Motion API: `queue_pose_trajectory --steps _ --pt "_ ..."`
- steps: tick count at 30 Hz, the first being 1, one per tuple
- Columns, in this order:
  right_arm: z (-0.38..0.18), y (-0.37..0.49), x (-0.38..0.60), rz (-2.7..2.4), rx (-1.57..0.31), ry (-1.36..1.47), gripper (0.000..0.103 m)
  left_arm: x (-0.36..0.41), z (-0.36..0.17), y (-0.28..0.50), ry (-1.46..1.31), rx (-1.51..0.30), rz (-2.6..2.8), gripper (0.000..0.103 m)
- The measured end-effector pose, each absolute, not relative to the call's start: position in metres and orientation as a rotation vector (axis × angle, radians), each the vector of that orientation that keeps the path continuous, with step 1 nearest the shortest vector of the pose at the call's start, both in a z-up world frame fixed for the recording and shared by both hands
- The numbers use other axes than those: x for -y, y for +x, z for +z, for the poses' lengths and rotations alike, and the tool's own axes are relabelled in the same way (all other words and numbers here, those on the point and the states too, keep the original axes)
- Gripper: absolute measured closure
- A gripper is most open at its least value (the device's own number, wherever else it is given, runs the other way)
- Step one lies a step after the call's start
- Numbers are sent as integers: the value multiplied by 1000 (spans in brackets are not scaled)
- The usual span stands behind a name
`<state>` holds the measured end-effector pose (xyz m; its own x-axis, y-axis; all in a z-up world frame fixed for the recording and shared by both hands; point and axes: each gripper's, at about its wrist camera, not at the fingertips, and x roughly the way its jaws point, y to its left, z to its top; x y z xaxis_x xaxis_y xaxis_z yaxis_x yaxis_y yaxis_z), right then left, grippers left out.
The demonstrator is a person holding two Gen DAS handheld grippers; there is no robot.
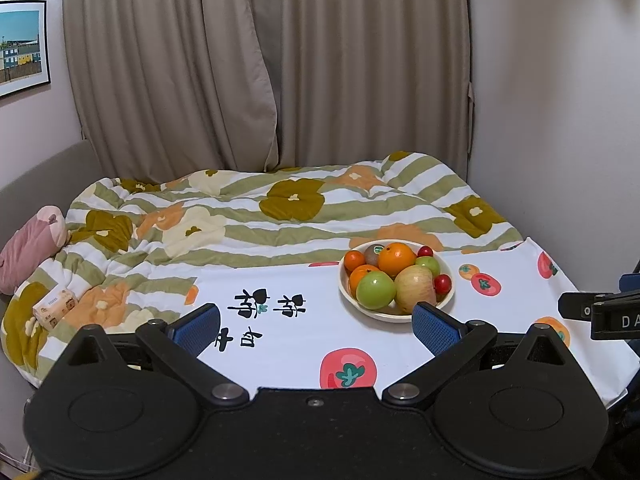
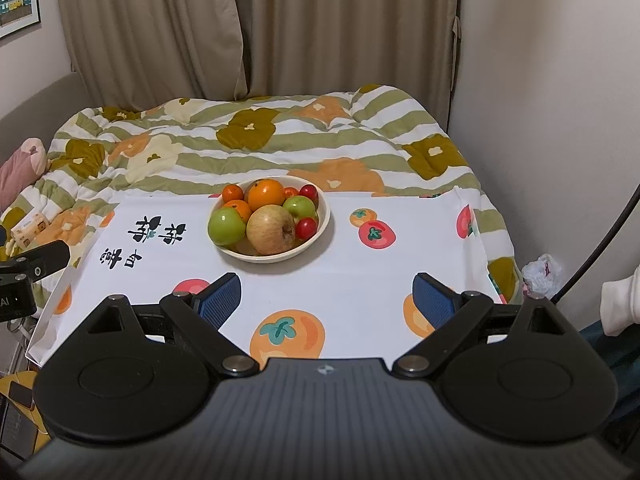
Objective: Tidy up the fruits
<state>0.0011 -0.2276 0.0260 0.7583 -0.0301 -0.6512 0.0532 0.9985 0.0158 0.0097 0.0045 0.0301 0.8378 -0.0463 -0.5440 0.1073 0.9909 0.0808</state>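
White cloth [image 2: 360, 280] with fruit pictures covers the table by the bed. Both the left gripper [image 1: 316, 324] and right gripper [image 2: 326, 300] are spread wide, holding nothing. Ahead sits the bowl [image 2: 320, 228] full of fruits [image 2: 270, 229].

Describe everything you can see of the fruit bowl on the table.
The bowl is a shallow, round, cream-coloured dish, seemingly ceramic or plastic, standing upright on the white tablecloth printed with fruit pictures and black characters. It is heaped with fruit: a yellowish-red apple in front, two green apples, a large orange, smaller oranges and small red fruits. The left-wrist view also shows a kiwi with a sticker at the back. Neither gripper touches it; both are open, short of it.
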Motion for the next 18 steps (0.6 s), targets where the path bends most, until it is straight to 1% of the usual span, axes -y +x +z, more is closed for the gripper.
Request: queue_pose_trajectory --steps 18 --pt "23 3 227 -46 -716 42 0 -4 29 10 96 -564 -96 0"
